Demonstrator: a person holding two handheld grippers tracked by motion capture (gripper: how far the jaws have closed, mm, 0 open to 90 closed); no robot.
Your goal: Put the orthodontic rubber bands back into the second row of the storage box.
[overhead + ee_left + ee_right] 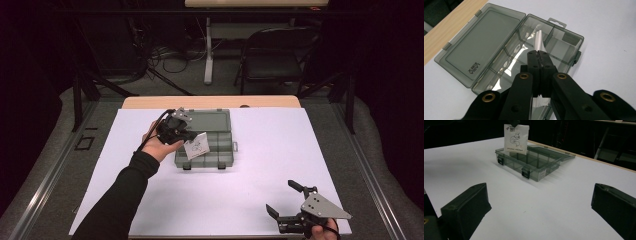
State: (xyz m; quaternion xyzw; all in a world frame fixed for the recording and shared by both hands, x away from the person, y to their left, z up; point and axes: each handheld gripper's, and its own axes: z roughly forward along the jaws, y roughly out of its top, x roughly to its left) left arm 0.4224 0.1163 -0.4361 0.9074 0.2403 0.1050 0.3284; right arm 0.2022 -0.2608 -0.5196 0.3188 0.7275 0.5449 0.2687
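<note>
The left tool (pixel 192 136) is clamped on a small white packet (pixel 196 146), held just above the open organizer box (pixel 218 159). The right tool (pixel 286 199), jaws apart, rests well away on the desk (pixel 260 150).

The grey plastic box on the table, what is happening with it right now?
A person holds a claw in each hand. The left claw is shut on a small white packet with a printed drawing and holds it above the compartments of the organizer box, whose lid lies open flat. The packet is not yet inside. The right claw is open, near the table's front edge, away from the box.
</note>
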